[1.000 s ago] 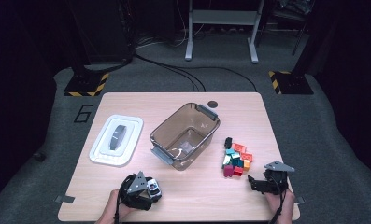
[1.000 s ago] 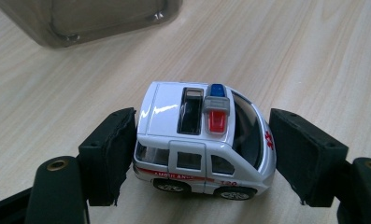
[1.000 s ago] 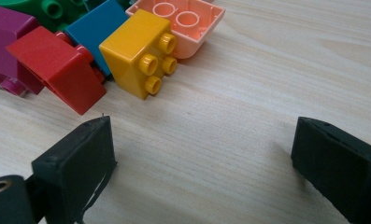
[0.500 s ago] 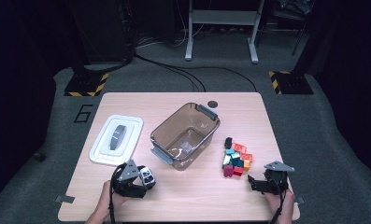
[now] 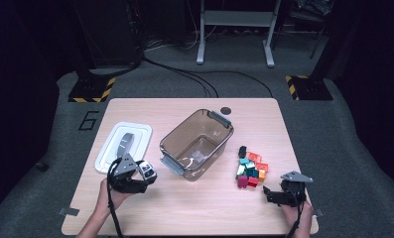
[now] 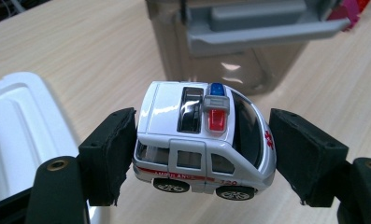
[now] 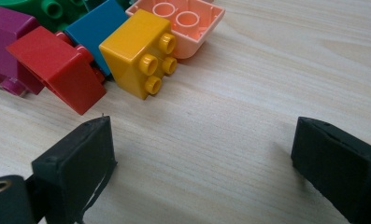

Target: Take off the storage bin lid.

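Note:
A white toy ambulance [image 6: 199, 140] with a blue and red roof light hangs between the black pads of my left gripper [image 6: 202, 158], which is shut on its front and rear ends. In the high view the left gripper [image 5: 144, 174] holds the ambulance [image 5: 148, 170] above the table, between the white lid [image 5: 110, 148] and the brown see-through bin [image 5: 219, 120]. My right gripper [image 5: 267, 193] rests open near the table's front right corner. Its jaws [image 7: 204, 158] stand wide apart over bare wood, just short of a yellow brick [image 7: 136, 56] and a red brick [image 7: 57, 65].
A pile of coloured bricks [image 5: 251, 166] lies right of the bin, whose grey handle [image 6: 262, 28] faces the left gripper. A dark round disc [image 5: 226, 110] sits at the table's far edge. Beyond the table stand black-and-yellow floor markers and cables.
The left gripper has carried the ambulance up off the table, away from the person and slightly left toward the white lid. The right gripper has stayed put.

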Tool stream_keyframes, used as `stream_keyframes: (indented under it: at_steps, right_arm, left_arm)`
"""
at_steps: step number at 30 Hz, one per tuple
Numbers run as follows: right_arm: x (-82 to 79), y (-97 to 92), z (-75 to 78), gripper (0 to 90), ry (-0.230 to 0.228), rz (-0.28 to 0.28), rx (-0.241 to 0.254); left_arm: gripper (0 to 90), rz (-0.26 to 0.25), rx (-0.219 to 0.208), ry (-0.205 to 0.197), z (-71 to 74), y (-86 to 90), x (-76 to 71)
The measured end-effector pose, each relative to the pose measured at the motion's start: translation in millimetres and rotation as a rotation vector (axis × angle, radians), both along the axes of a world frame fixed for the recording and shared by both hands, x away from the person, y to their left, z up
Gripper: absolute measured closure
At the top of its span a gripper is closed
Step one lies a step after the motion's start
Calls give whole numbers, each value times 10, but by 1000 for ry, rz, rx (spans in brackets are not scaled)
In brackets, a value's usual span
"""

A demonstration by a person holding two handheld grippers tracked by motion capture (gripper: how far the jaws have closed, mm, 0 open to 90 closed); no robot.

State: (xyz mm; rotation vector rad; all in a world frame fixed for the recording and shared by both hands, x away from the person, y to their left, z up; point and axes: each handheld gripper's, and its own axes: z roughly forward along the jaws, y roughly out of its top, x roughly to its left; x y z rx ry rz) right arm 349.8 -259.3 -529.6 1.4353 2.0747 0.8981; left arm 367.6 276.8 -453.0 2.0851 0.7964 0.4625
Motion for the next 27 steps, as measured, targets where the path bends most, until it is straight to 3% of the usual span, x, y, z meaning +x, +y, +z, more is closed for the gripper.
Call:
stream_keyframes:
  at_steps: [10,16,27]
  right_arm:
    - [0,0,0,51,0,0,0]
    - [0,0,0,51,1,0,0]
    - [0,0,0,51,1,0,0]
  left_arm:
    - [252,45,-23,15,160,99,193]
    - [252,79,-25,-13,354,92,287]
    - [251,56,-22,-35,685,-57,428]
